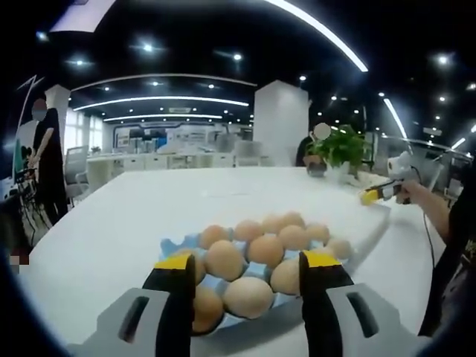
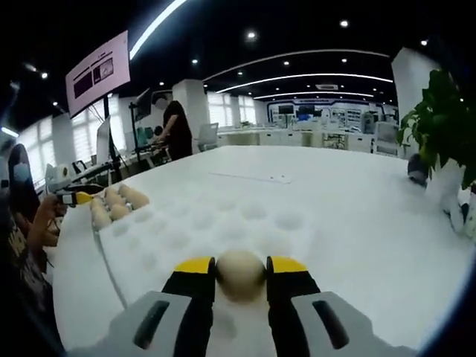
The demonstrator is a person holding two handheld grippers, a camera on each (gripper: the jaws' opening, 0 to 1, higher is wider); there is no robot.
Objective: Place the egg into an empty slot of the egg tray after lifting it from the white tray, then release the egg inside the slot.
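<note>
One egg [image 2: 240, 274] is sitting squeezed between the two yellow-tipped jaws of the right gripper [image 2: 241, 277], so that gripper is holding it tight. The egg is hanging just over the white tray [image 2: 223, 223], near the tray's close edge, and the dimples under it are looking bare.

Trouble could be coming in a few ways. If the jaws are squeezing too hard, the shell may be cracking. If they are holding too softly, the egg may be slipping out and dropping on the tray or the table [image 2: 357, 223]. The round egg is touching the jaws only at its two sides, so a quick swing may be rolling it loose.

Over on the left gripper [image 1: 246, 286], the jaws are standing wide apart and holding nothing. Just past them the blue egg tray [image 1: 175, 245] is lying on the table, packed with brown eggs [image 1: 265, 249]. Free slots are looking few, and I cannot tell which one is open. Setting the egg on a full slot may be knocking two shells together.

Farther out, in the right gripper view, the egg tray is lying well to the left, so the carry is looking long. A potted plant [image 2: 439, 119] is standing far right.
</note>
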